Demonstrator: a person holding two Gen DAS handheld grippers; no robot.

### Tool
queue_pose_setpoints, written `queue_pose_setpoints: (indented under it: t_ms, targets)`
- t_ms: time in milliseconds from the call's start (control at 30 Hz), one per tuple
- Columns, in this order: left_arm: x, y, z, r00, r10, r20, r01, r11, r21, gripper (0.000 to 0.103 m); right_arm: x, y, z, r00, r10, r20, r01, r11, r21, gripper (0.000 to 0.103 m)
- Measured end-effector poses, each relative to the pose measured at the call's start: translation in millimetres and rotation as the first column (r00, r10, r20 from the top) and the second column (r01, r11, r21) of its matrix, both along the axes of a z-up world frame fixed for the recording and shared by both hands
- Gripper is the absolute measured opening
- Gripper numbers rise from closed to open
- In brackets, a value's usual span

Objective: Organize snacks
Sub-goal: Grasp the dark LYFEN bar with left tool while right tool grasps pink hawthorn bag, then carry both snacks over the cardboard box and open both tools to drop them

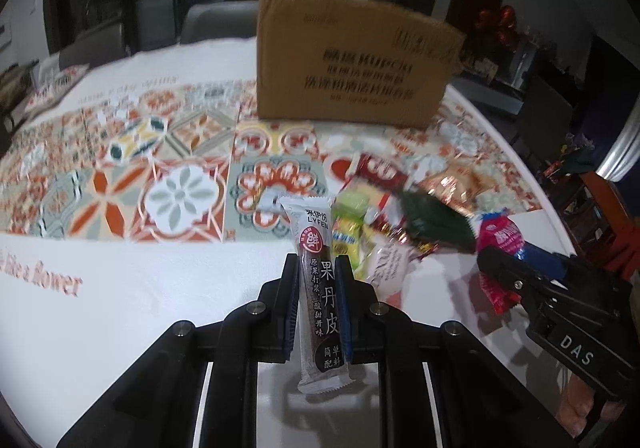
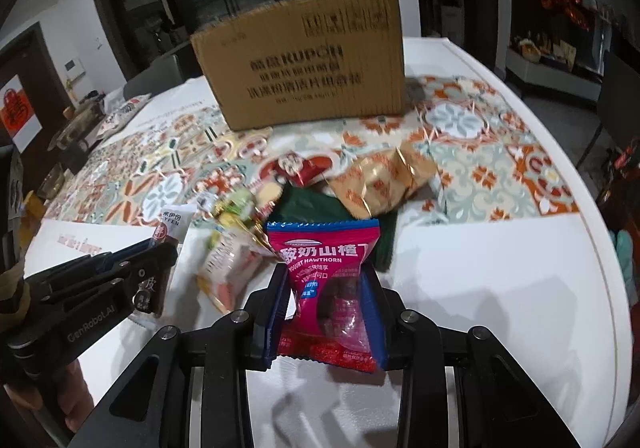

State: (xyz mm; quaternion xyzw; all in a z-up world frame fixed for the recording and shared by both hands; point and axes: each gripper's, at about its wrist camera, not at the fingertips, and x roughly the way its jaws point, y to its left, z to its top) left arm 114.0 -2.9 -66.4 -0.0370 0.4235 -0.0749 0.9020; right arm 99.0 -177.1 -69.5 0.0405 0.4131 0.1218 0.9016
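My left gripper [image 1: 317, 262] is shut on a long grey-and-brown fruit-leather bar [image 1: 320, 288], held upright above the table. My right gripper [image 2: 326, 276] is shut on a pink yogurt hawthorn packet [image 2: 328, 288]. In the left wrist view the right gripper [image 1: 500, 268] shows at the right with the pink packet [image 1: 500, 236]. In the right wrist view the left gripper [image 2: 160, 252] shows at the left with the bar [image 2: 170, 226]. A pile of snacks [image 1: 384, 207] lies between them. A brown cardboard box [image 1: 352, 59] stands behind the pile; it also shows in the right wrist view [image 2: 308, 59].
The round white table [image 2: 520, 308] carries a patterned tile-print mat [image 1: 140, 167]. The pile includes a dark green packet [image 2: 308, 207], gold-wrapped snacks [image 2: 380, 179] and a red packet [image 2: 296, 167]. Chairs and cabinets stand behind the table.
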Motion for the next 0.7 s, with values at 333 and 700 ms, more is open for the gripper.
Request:
queue_pose_setpoints:
  t_ms: [333, 700]
  targets:
    - [15, -2, 52, 0.990, -0.051, 0.131, 0.052, 0.999, -0.007, 0.018, 18, 9, 47, 0.993, 0.067, 0.099, -0.070, 0.997, 0.031, 0.036]
    - [69, -4, 94, 0.978, -0.085, 0.191, 0.089, 0.996, -0.014, 0.018, 71, 14, 95, 0.977, 0.075, 0.199, -0.089, 0.994, 0.064, 0.036]
